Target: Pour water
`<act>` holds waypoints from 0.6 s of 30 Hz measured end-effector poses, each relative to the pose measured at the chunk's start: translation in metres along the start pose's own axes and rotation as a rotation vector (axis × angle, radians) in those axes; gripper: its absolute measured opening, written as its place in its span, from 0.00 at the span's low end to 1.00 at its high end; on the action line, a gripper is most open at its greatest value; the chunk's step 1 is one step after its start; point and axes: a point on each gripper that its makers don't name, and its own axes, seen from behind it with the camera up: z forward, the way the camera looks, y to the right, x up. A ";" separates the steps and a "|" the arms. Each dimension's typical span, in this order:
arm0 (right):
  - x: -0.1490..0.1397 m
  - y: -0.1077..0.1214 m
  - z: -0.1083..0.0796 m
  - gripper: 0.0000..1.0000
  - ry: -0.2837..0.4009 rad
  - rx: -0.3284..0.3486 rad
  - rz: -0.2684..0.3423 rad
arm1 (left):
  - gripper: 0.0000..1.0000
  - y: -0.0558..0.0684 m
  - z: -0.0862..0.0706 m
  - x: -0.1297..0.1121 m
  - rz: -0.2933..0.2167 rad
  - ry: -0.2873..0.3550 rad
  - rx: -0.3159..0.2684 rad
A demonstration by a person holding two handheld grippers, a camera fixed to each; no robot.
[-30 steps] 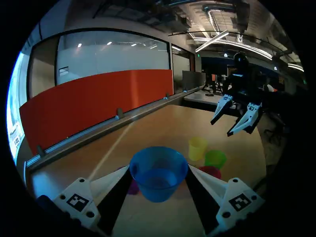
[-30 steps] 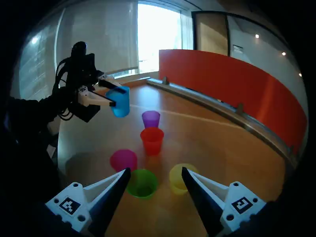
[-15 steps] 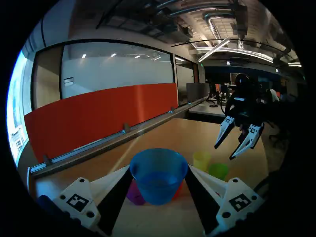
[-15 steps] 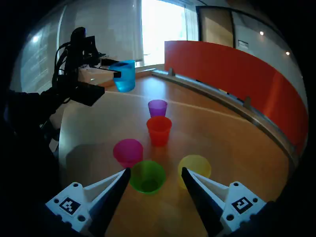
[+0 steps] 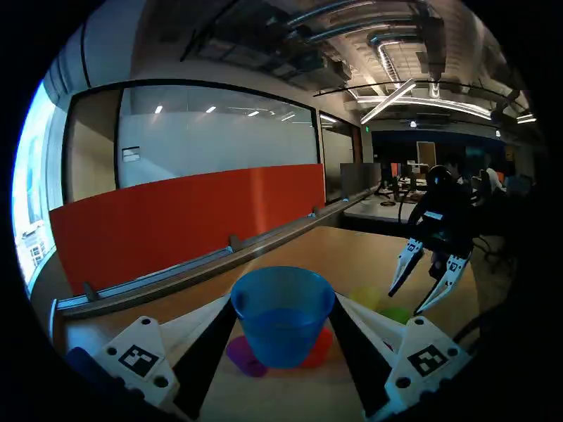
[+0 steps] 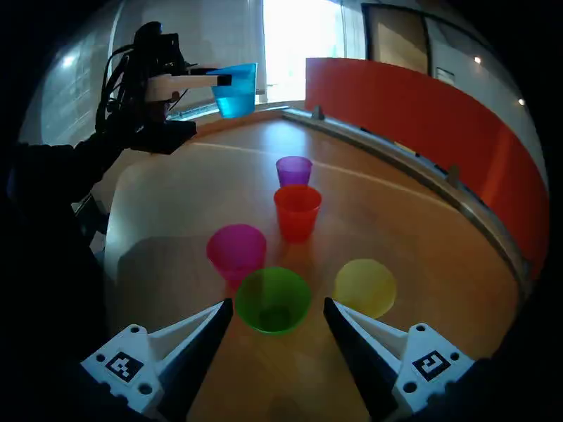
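My left gripper [image 5: 281, 301] is shut on a blue cup [image 5: 281, 323] with water in it, held upright high above the wooden table [image 5: 352, 246]. Below it stand a purple cup [image 5: 243, 354] and a red cup [image 5: 320, 348]. In the right gripper view the blue cup [image 6: 236, 89] hangs in the left gripper [image 6: 226, 79] beyond the purple cup [image 6: 294, 170] and red cup [image 6: 297, 211]. My right gripper [image 6: 276, 304] is open, low over the table, with a green cup [image 6: 273, 299] just ahead of its fingertips.
A magenta cup [image 6: 236, 250] stands left of the green one and a yellow cup [image 6: 364, 287] to its right. An orange partition [image 6: 436, 119] with a metal rail borders the table's far side. The right gripper [image 5: 429, 278] hangs open across the table.
The left gripper has risen with the blue cup, away from the table. The right gripper has moved in towards the group of cups, so the green cup now lies near its fingertips.
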 end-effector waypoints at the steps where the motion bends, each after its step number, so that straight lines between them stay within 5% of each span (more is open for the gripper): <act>1: -0.002 0.000 0.001 1.00 -0.004 0.000 -0.002 | 0.87 0.000 0.000 0.000 0.001 0.000 0.000; 18: -0.014 -0.001 0.022 1.00 -0.035 0.011 -0.020 | 0.87 -0.005 0.004 -0.005 -0.004 -0.014 0.008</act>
